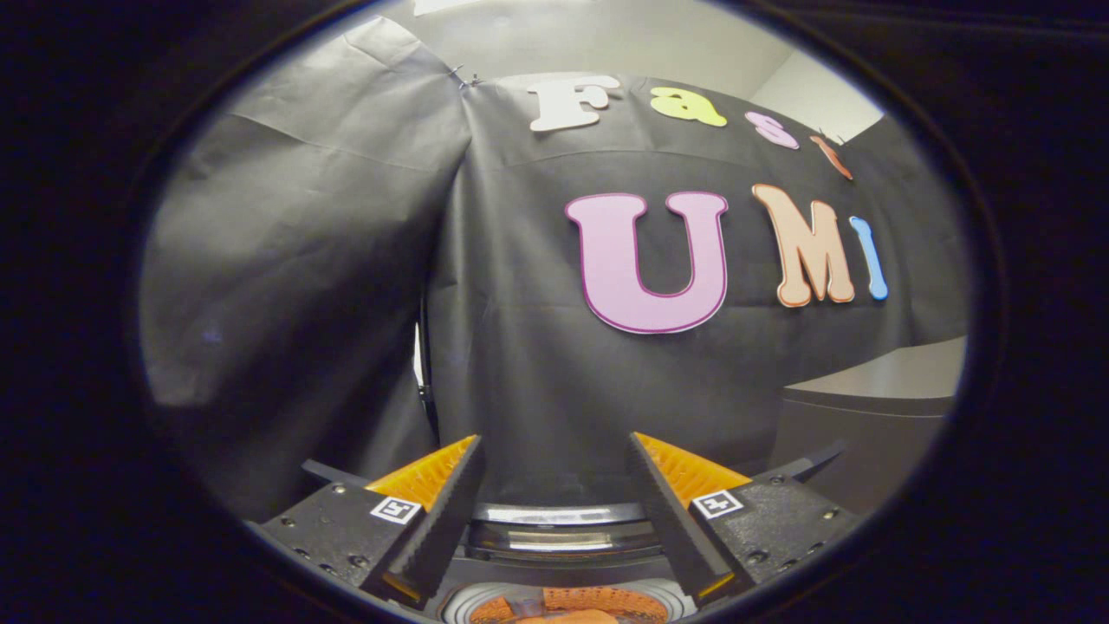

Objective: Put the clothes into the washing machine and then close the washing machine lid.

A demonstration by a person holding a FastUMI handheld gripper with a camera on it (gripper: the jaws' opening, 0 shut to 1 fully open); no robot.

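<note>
Hand-held gripper (554,485) hovers wide open and empty above the washer (563,529), whose drum below the fingers shows orange cloth (563,607) inside, so I'd say find the lid next and swing it down squarely.

Washing machine (559,555) mostly hidden below gripper (554,459); drum contents unclear.

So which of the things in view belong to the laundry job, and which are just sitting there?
Job:
- washing machine, its chrome rim between the fingers, drum with something orange inside below them
- gripper, fingers apart, holding nothing

Just there:
- black cloth wall beyond the fingers
- grey counter to the right
</note>
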